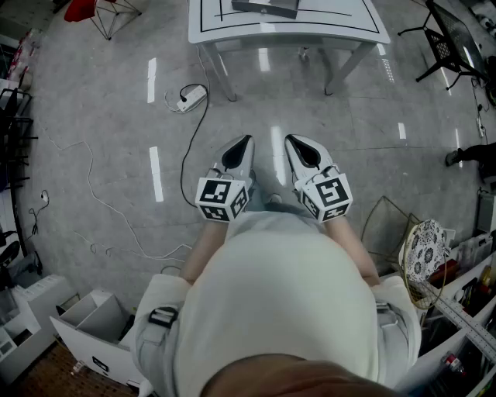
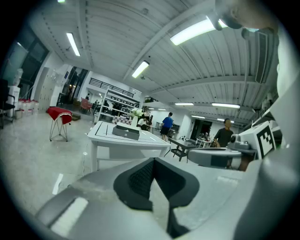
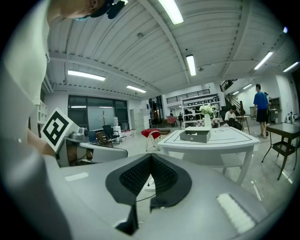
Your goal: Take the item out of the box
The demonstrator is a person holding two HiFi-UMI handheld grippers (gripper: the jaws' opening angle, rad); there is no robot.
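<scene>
A flat grey box [image 1: 266,7] lies on a white table [image 1: 287,32] at the far end of the floor, well ahead of both grippers. The box [image 2: 125,131] also shows in the left gripper view, and the box [image 3: 196,135] in the right gripper view, small and distant. I cannot see any item inside it. My left gripper [image 1: 242,143] and right gripper [image 1: 296,143] are held side by side in front of the person's body, above the floor. The left gripper [image 2: 153,160] and right gripper [image 3: 151,156] are both shut, pads together, with nothing between them.
A power strip [image 1: 191,98] with a black cable lies on the floor left of the table. A red chair [image 1: 99,11] stands far left, black chairs [image 1: 446,48] far right. White storage bins [image 1: 94,324] and a cluttered shelf [image 1: 457,295] flank the person. Two people [image 2: 167,124] stand in the distance.
</scene>
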